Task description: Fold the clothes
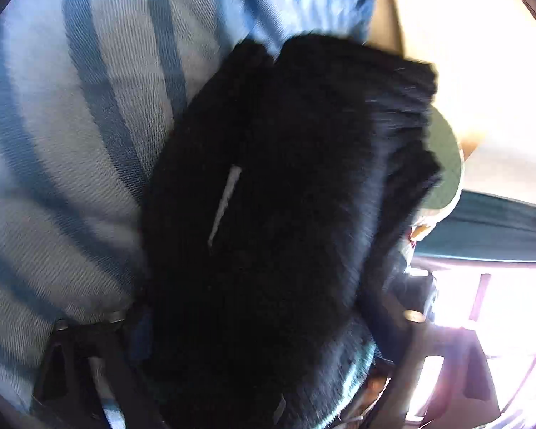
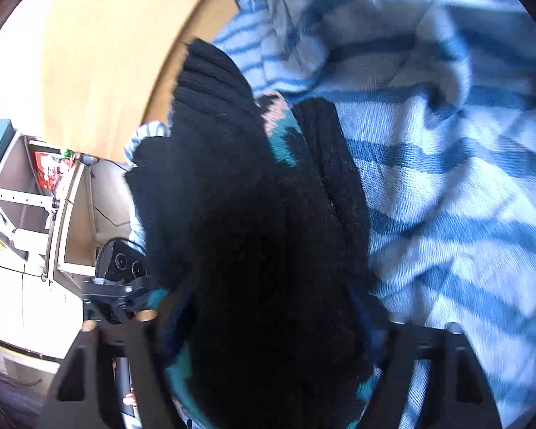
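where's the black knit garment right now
The black knit garment fills the centre of both wrist views, bunched between each gripper's fingers, lying over the blue striped cloth.

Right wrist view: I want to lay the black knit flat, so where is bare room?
Bare tabletop lies only left of the striped cloth, out to the rim. Elsewhere the cloth and the black knit crowd the surface.

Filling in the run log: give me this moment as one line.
phase: folding | left tool: shut on black knit garment | right tool: shut on black knit garment | under it: blue striped cloth | blurred
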The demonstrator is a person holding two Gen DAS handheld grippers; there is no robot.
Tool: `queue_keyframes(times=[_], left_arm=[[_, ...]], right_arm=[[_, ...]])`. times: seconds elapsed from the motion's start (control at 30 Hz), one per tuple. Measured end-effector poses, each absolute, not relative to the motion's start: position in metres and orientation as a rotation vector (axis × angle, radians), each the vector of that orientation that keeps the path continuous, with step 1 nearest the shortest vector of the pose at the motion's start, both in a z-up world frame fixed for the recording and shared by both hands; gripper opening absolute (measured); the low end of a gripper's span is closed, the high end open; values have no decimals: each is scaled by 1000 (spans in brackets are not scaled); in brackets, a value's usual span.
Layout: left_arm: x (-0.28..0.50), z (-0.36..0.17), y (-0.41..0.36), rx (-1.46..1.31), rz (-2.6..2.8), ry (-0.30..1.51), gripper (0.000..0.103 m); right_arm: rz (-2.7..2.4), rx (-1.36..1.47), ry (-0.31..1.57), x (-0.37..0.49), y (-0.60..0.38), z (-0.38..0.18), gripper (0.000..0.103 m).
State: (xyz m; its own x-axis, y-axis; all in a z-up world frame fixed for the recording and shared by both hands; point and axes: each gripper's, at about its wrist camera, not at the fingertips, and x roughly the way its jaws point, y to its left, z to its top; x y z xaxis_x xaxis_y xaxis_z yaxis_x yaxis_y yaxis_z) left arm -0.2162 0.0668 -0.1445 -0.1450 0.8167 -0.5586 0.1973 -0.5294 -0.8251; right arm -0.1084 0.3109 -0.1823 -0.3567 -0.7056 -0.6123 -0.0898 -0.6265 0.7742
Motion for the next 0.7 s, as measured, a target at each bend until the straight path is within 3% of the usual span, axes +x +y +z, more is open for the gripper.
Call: queue_keyframes(times=[0.07, 0.27, 0.7], left_arm=[[-206, -131, 65, -1596, 1752, -1155, 73], [-171, -85, 78, -1472, 1802, -1143, 73], [-118, 25, 349, -1361, 1439, -868, 73]], right_arm=[[-2065, 1417, -1071, -96, 315, -170, 65], [-2114, 1300, -1096, -36, 336, -120, 63], [-2721, 986, -1044, 158, 539, 63, 64]])
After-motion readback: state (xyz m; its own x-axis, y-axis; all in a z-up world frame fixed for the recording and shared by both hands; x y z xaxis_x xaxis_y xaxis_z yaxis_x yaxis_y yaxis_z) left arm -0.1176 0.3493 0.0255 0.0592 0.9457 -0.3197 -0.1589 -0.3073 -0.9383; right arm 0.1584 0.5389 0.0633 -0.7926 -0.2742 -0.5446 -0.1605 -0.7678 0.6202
